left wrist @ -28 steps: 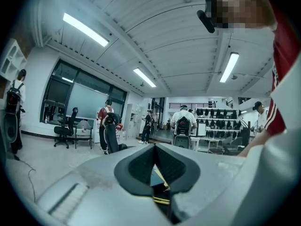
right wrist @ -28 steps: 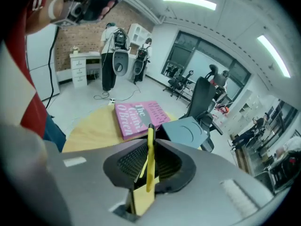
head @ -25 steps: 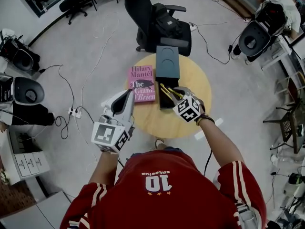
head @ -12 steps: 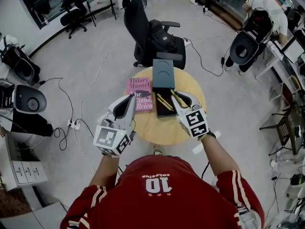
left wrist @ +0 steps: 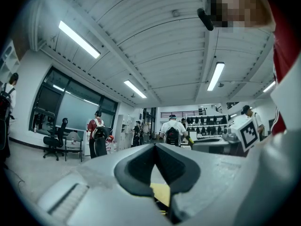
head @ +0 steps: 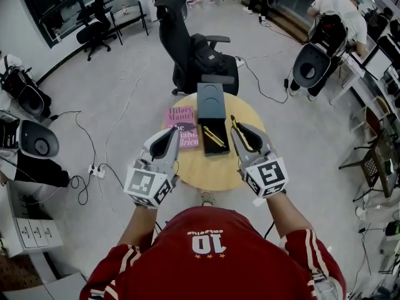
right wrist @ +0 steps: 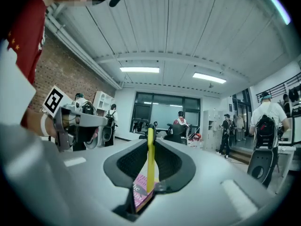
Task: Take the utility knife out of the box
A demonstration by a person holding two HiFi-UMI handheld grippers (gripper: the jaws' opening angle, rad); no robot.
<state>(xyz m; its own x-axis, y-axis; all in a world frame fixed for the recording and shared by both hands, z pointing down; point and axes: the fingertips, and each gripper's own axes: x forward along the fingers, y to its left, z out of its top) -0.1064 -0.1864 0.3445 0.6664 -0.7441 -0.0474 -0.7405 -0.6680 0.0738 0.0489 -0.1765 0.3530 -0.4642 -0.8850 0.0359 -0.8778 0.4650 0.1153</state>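
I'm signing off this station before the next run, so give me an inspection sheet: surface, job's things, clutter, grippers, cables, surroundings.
Surface: round wooden table.
Job's things: utility knife, yellow, out of the box and held above the table; box open, lid beyond it, another yellow item inside.
Clutter: pink book left of the box.
Grippers: right gripper jaws shut on the knife; left gripper jaws together, empty.
Cables: loose cables and a power strip on the floor.
Surroundings: office chair with a bag behind the table; people at desks.
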